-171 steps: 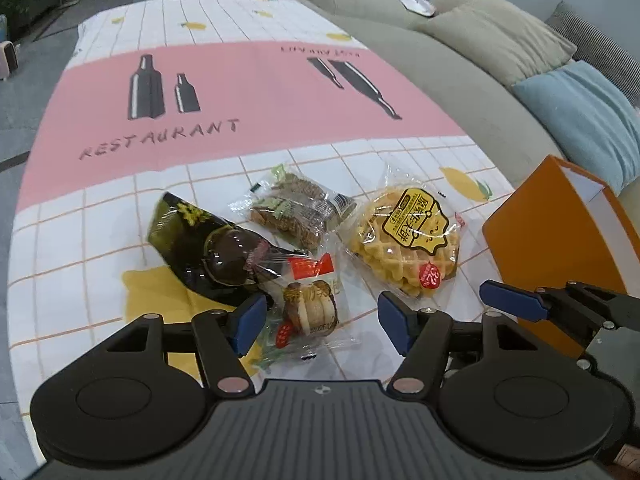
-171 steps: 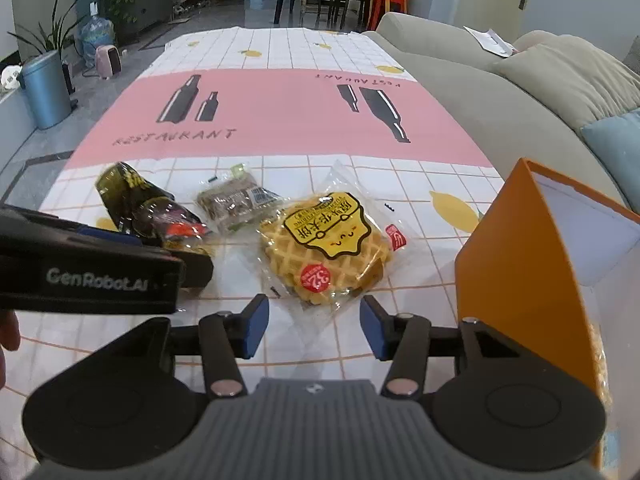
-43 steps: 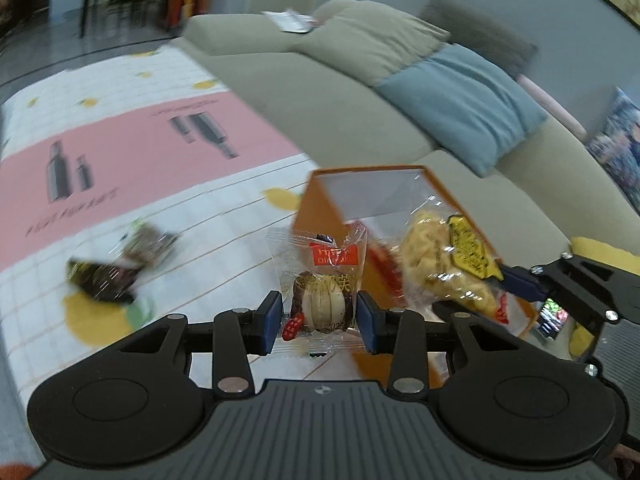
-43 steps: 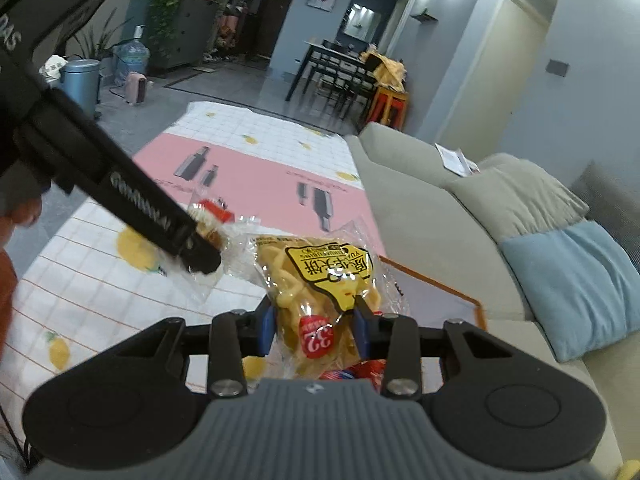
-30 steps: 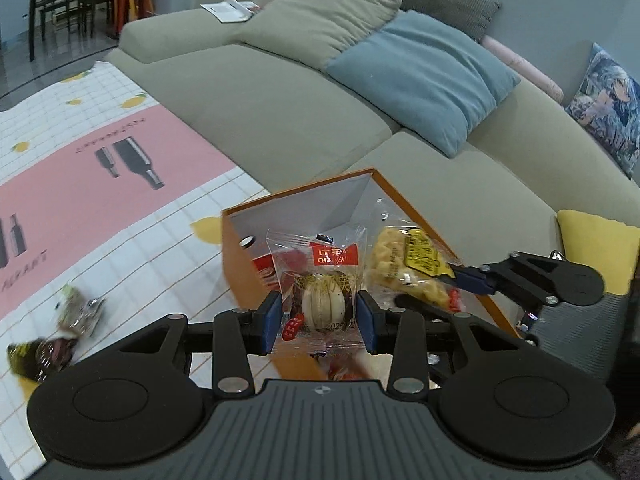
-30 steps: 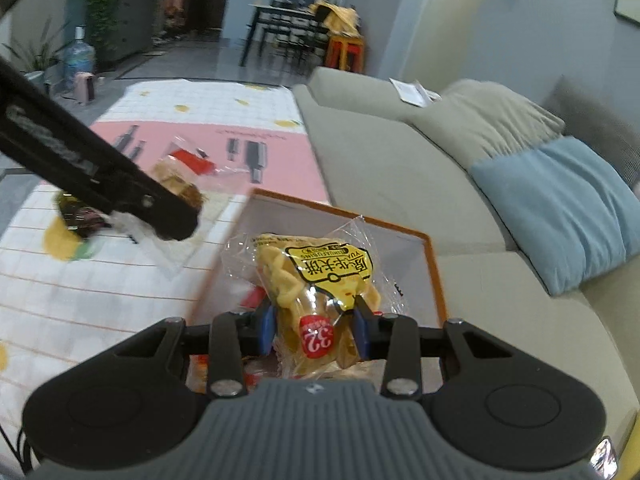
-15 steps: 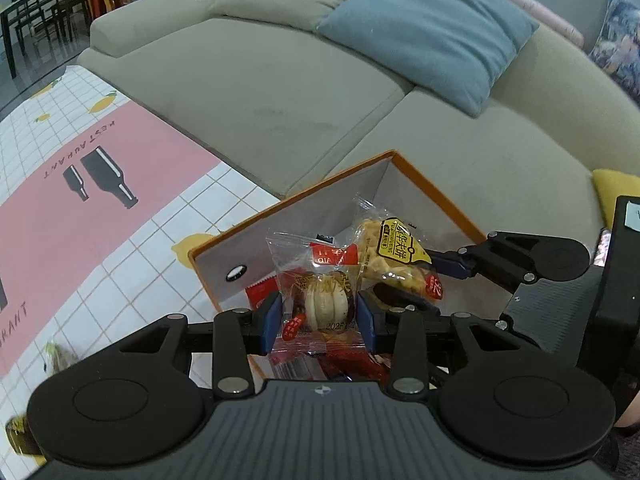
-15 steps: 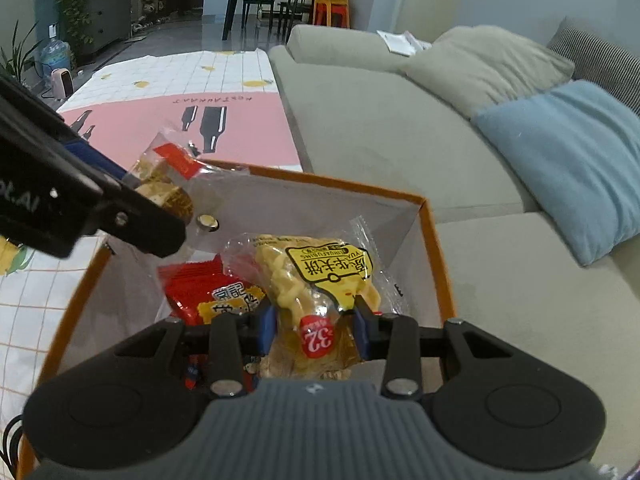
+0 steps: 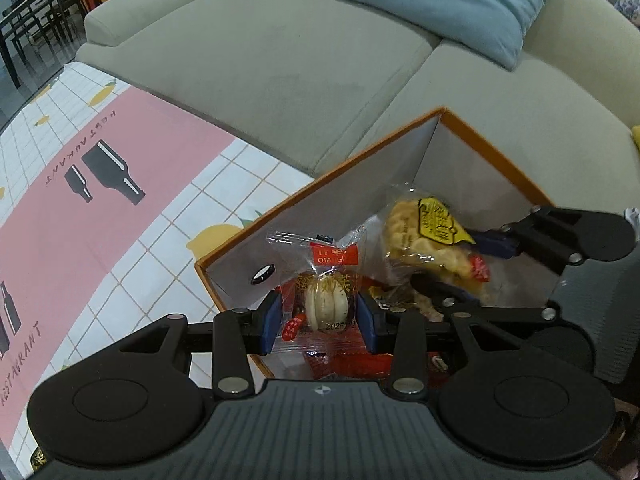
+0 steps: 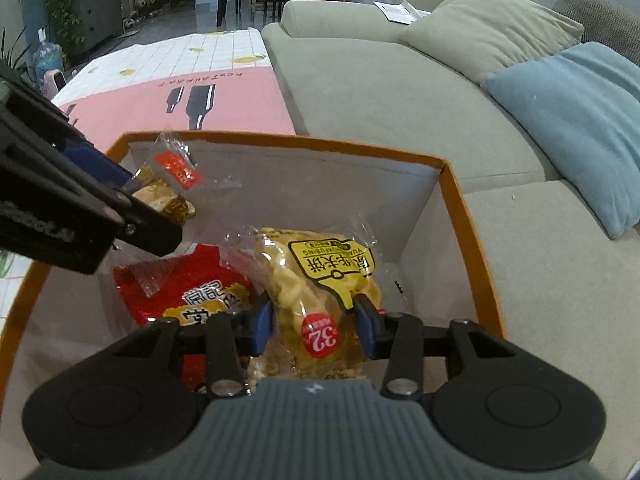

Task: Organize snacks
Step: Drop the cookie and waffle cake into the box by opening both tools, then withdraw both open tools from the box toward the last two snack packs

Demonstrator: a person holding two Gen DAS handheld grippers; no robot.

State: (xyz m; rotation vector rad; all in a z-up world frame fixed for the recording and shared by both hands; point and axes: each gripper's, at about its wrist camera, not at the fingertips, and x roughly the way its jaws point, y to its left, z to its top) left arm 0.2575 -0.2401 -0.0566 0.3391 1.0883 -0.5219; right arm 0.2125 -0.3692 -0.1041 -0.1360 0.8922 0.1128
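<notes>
An orange box (image 10: 280, 140) with white inner walls stands at the table's edge by the sofa. My left gripper (image 9: 320, 316) is shut on a clear packet of round sandwich biscuits (image 9: 326, 300) and holds it over the box's near-left corner. My right gripper (image 10: 314, 324) is low inside the box and its jaws are opening. The yellow waffle packet (image 10: 316, 276) stands between them, and the pads are just off its sides. A red snack bag (image 10: 188, 280) lies on the box floor. The left gripper's fingers (image 10: 120, 208) and its biscuit packet (image 10: 172, 184) show at the left of the right wrist view.
A grey-green sofa (image 9: 280, 60) with a blue cushion (image 10: 580, 120) runs right behind the box. The pink and white checked tablecloth (image 9: 100, 200) spreads to the left. Dining chairs and a cabinet stand far back.
Both grippers have swung from the table over to the box and come down into it with their packets. The right jaws have widened around the waffle packet.
</notes>
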